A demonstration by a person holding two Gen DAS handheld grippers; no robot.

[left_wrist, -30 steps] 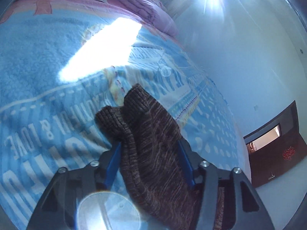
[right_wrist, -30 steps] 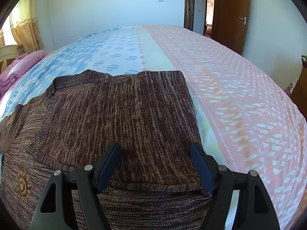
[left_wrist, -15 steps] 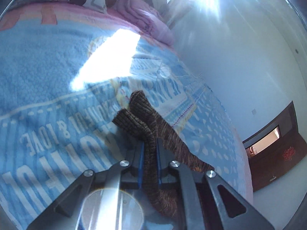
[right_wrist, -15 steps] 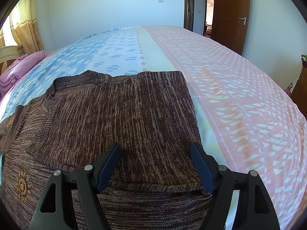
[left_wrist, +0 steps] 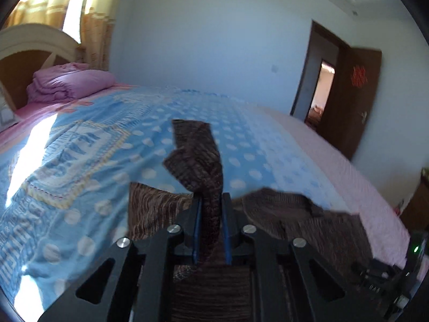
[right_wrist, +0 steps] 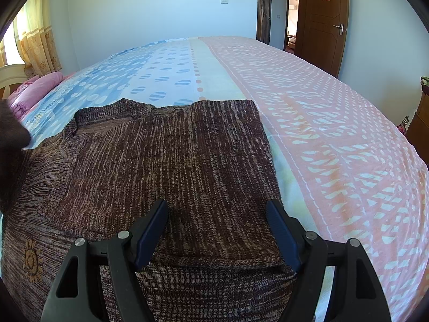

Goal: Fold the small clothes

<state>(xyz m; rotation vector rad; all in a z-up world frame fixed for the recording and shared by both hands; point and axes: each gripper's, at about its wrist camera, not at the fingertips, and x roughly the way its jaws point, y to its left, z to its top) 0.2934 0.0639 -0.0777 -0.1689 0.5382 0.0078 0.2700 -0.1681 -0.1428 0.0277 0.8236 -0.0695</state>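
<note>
A brown knitted sweater (right_wrist: 166,166) lies flat on the bed, its right side folded over the body, with a sun emblem (right_wrist: 32,260) near its lower left. My left gripper (left_wrist: 210,201) pinches the sweater's sleeve (left_wrist: 195,155) between its blue pads. The jaws are opening slightly while the sleeve still stands up between them, lifted above the sweater's body (left_wrist: 295,214). That raised sleeve shows as a dark blur (right_wrist: 10,155) at the left edge of the right wrist view. My right gripper (right_wrist: 217,206) hovers open over the sweater's near edge, holding nothing.
The bedspread (right_wrist: 321,134) is blue with dots on the left and pink-patterned on the right. A folded pink quilt (left_wrist: 69,83) lies by the headboard (left_wrist: 26,45). A brown door (right_wrist: 321,18) stands ajar behind the bed's far right corner.
The left gripper closed on the sleeve, rolled, lifted it off the blue bedspread and swung it over toward the sweater's body. The right gripper stayed still and open.
</note>
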